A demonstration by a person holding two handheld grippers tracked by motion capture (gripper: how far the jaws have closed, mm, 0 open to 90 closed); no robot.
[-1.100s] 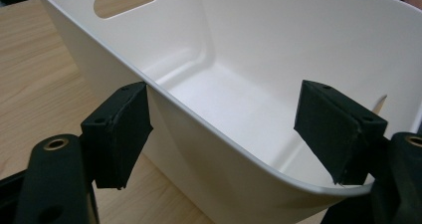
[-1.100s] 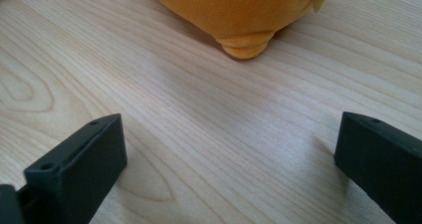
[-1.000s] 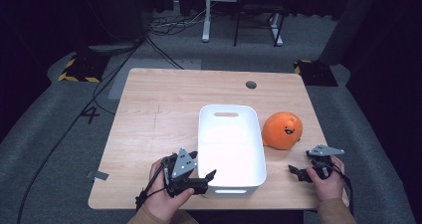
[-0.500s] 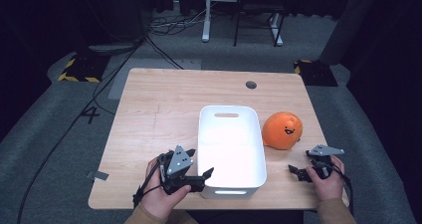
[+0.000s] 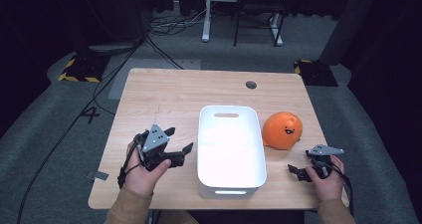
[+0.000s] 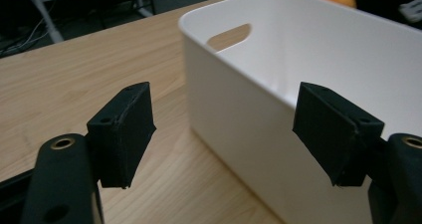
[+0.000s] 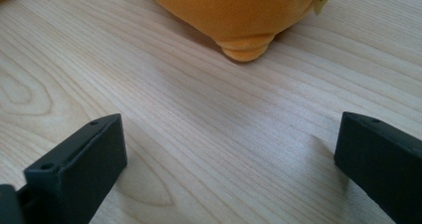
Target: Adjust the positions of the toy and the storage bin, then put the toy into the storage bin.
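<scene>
The pale wooden tabletop shows matt grain. The white plastic bin looks smooth, faintly glossy. The round orange plush toy is soft cloth.

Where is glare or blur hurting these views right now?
High view: the white plastic bin blows out inside, dark surroundings. Left gripper view: near black tongs soft, bin wall sharp. Right gripper view: round orange plush toy slightly soft, wooden table grain crisp.

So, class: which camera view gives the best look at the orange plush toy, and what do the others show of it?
The high view: the whole orange plush toy with its smiling face, right of the white bin. The right gripper view shows its underside and a foot; the left gripper view just a sliver above the bin's far rim.
</scene>
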